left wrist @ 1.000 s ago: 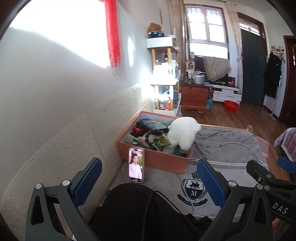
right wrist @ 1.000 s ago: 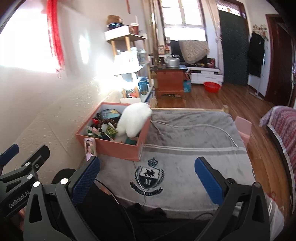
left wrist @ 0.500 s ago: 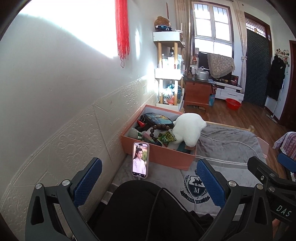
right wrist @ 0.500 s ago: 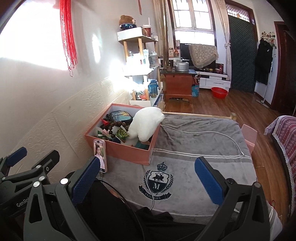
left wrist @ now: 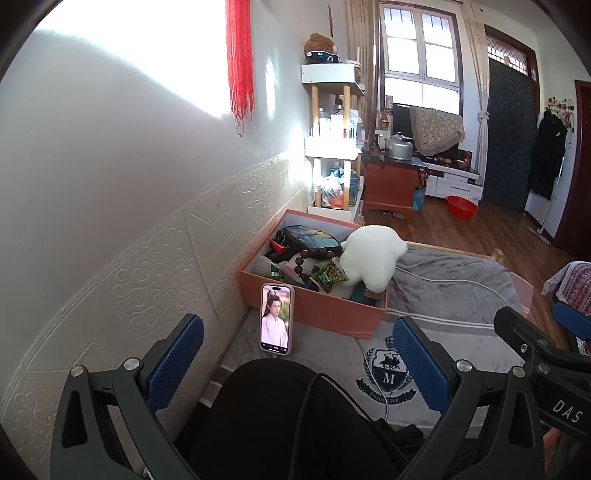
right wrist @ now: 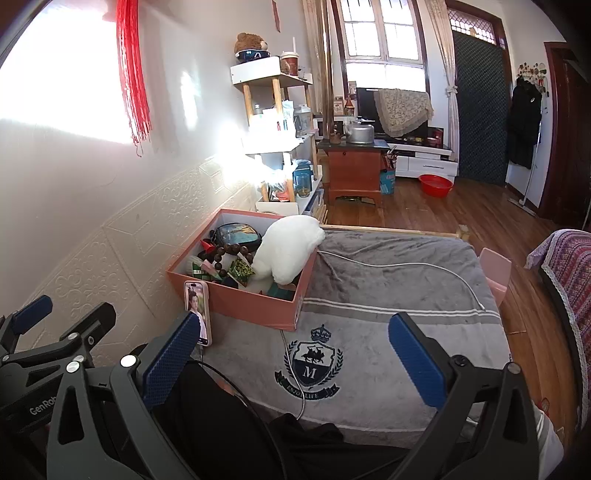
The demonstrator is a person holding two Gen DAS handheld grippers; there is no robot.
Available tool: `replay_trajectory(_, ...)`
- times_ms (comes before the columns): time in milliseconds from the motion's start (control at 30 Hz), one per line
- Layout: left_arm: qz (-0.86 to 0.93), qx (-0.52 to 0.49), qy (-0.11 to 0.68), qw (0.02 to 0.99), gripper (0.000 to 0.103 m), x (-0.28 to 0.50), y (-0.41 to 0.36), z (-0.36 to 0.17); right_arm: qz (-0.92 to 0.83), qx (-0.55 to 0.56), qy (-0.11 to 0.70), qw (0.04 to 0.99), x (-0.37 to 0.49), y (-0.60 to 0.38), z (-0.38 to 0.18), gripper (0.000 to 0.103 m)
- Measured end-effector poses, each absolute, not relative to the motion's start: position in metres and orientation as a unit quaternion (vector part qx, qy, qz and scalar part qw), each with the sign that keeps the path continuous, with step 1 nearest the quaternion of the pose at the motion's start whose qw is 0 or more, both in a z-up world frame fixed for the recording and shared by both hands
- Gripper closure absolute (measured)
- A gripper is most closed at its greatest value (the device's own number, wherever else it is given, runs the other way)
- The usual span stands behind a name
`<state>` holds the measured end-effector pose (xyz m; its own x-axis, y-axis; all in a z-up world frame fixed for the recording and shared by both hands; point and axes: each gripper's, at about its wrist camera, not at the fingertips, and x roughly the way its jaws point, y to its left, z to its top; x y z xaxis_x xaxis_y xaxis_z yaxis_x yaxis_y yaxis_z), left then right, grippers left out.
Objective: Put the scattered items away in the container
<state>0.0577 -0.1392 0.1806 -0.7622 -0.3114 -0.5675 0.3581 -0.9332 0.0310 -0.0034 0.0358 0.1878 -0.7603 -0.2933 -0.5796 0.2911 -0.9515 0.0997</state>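
My left gripper [left wrist: 295, 354] and right gripper [right wrist: 295, 349] are both hanging spread apart, empty, above the grey blanket [right wrist: 388, 291]. The salmon cardboard box [right wrist: 255, 304] is sitting by the wall, holding a white plush toy [right wrist: 286, 253], dark wooden beads [right wrist: 231, 254] and other clutter.

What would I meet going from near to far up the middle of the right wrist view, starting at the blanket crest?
Crest on the grey blanket → pink box → white plush toy → wooden cabinet → metal kettle → window.
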Motion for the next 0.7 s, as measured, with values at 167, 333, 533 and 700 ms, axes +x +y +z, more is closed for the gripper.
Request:
replay_trajectory(167,-0.939,0.293,0.039,0.176,0.000,0.0583,-0.1383,0.1824,-0.938,0.309,-0.002,0.156,-0.0030,0.0364,0.1877,0.001)
replay_trajectory(333,-0.941,0.287,0.035,0.173,0.000,0.0593,-0.1368,0.1848,-0.938,0.309,-0.004,0.155,-0.0024,0.0383,0.1874,0.001)
replay_trajectory(533,-0.942,0.287,0.034,0.172,0.000,0.0600,-0.1354,0.1851,-0.939,0.308,-0.005,0.155,-0.0014,0.0399,0.1877,0.001)
replay_trajectory(700,-0.943,0.284,0.033,0.171,0.000,0.0610,-0.1334,0.1865,-0.939,0.308,-0.005,0.155,-0.0018,0.0405,0.1877,0.001)
